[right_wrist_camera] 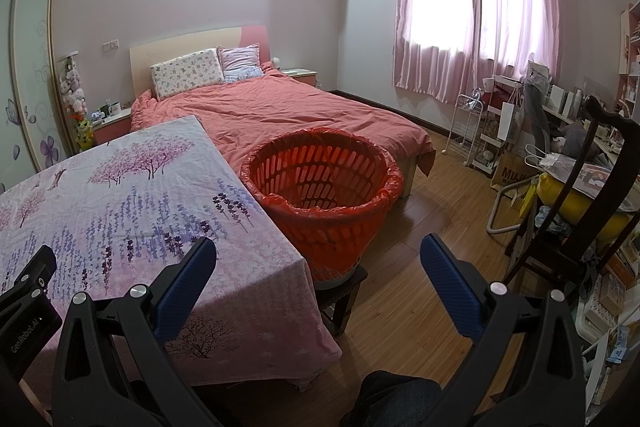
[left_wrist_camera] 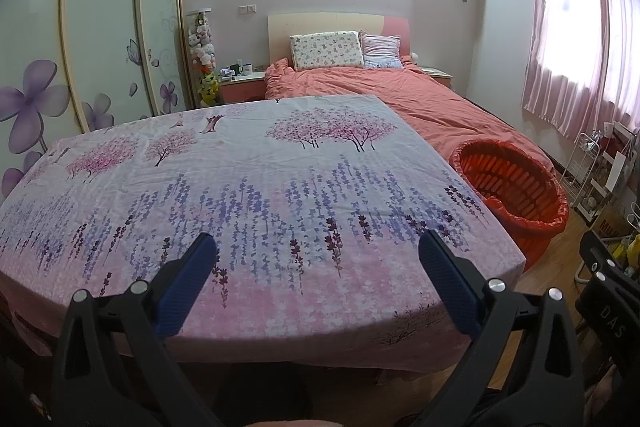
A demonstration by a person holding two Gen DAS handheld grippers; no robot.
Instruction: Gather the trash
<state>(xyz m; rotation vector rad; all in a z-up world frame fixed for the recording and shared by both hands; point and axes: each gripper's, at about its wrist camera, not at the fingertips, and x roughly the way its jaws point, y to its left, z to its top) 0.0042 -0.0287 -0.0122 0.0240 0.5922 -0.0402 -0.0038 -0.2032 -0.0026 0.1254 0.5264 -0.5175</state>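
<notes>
A red slatted basket [right_wrist_camera: 324, 187] lined with a red plastic bag stands on a small dark stool beside the table's right edge; it also shows in the left wrist view [left_wrist_camera: 512, 187]. The table [left_wrist_camera: 248, 187] is covered with a pink and purple flowered cloth, and I see no trash on it. My left gripper [left_wrist_camera: 316, 247] is open and empty above the table's near edge. My right gripper [right_wrist_camera: 318, 251] is open and empty, held in front of the basket above the table's right corner [right_wrist_camera: 280, 267]. The basket's inside looks empty as far as I can see.
A bed [right_wrist_camera: 300, 107] with a salmon cover lies behind the table and basket. A wardrobe [left_wrist_camera: 100, 27] with flower decals stands at left. A dark wooden chair [right_wrist_camera: 592, 187], a white wire rack [right_wrist_camera: 468, 123] and cluttered shelves fill the right side. Wood floor [right_wrist_camera: 432, 219] lies between.
</notes>
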